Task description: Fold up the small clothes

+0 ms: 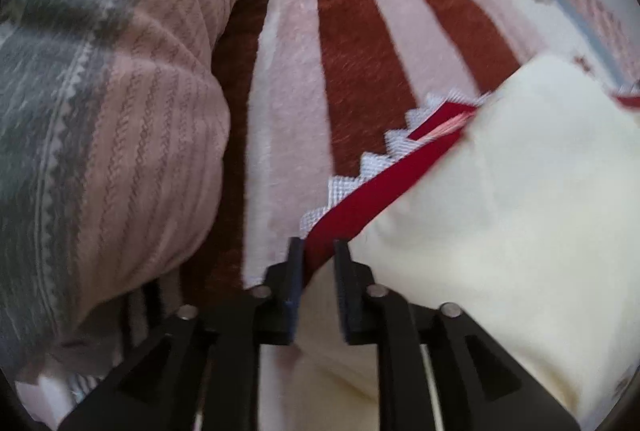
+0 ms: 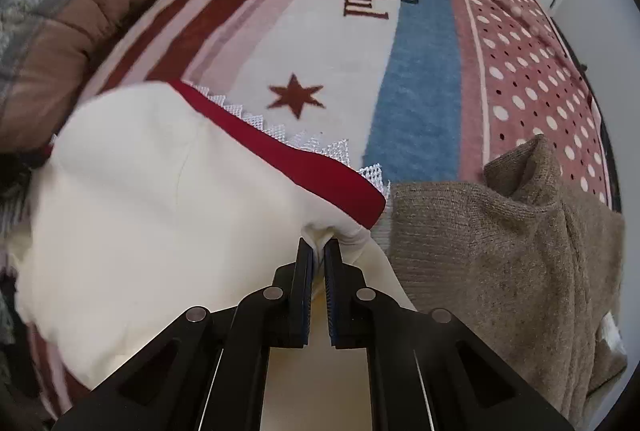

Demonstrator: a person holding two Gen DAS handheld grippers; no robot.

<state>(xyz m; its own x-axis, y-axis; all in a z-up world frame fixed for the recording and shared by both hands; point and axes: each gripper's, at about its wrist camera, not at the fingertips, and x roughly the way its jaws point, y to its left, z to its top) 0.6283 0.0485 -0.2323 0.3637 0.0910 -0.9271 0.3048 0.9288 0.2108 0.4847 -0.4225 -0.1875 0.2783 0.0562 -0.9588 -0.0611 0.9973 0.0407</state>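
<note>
Now you hold soft, light cream garment (image 2: 168,199): right gripper (image 2: 318,247) pinches fabric beside red trim (image 2: 304,159) at 12 o'clock; left gripper (image 1: 318,251) grips trim end.

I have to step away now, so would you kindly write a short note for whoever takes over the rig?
Left gripper: shut on the cream garment's red trim.
Right gripper: shut on a pinch of the same garment's cream cloth.
The garment lies on the striped blanket; a brown knit sits to its right.
Done: both corners gripped.
Left: make the fold, then handle the brown knit.
</note>
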